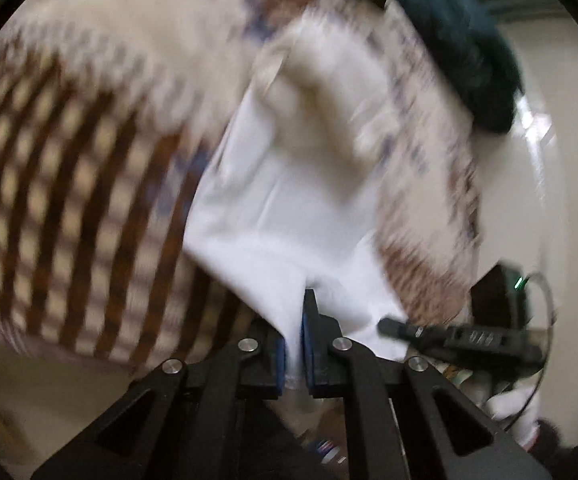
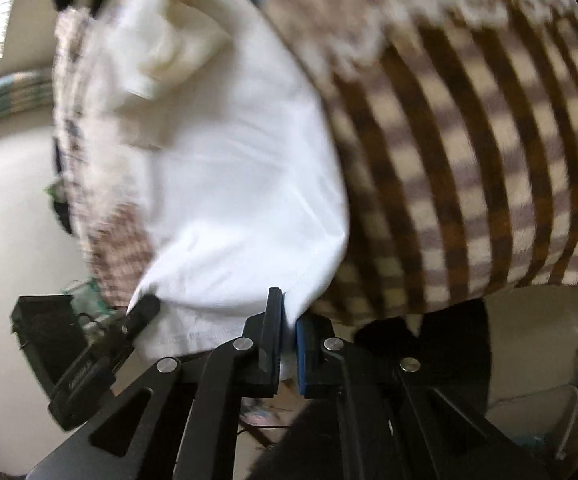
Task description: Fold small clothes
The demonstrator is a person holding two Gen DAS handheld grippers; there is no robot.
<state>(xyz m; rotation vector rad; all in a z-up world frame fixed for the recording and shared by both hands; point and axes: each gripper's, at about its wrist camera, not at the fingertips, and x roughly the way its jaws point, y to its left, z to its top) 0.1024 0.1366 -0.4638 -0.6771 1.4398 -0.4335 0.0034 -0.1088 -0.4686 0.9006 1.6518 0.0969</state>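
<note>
White cotton is what I have pinched in both sets of fingers. In the left wrist view the left gripper (image 1: 296, 332) is clamped on the near hem of the white garment (image 1: 273, 200), the cloth squeezed between its blue pads (image 1: 308, 340) at the lower centre of the frame. In the right wrist view the right gripper (image 2: 287, 334) bites the same hem, a tuck of fabric caught between its pads low in the middle.

From the pads the garment fans up and away across the checked blanket (image 1: 69, 160), brown and cream, which fills the left of the left view and the right of the right view. A dark teal bundle (image 1: 461, 40) sits at the upper right of the left view.

I judge the piece light, soft and limp — it will sag and drape wherever I let it hang. The two hem corners seem the right hold — taut between them, the edge should carry over in a straight fold. Both views are blurred, so finer creases I cannot read.
</note>
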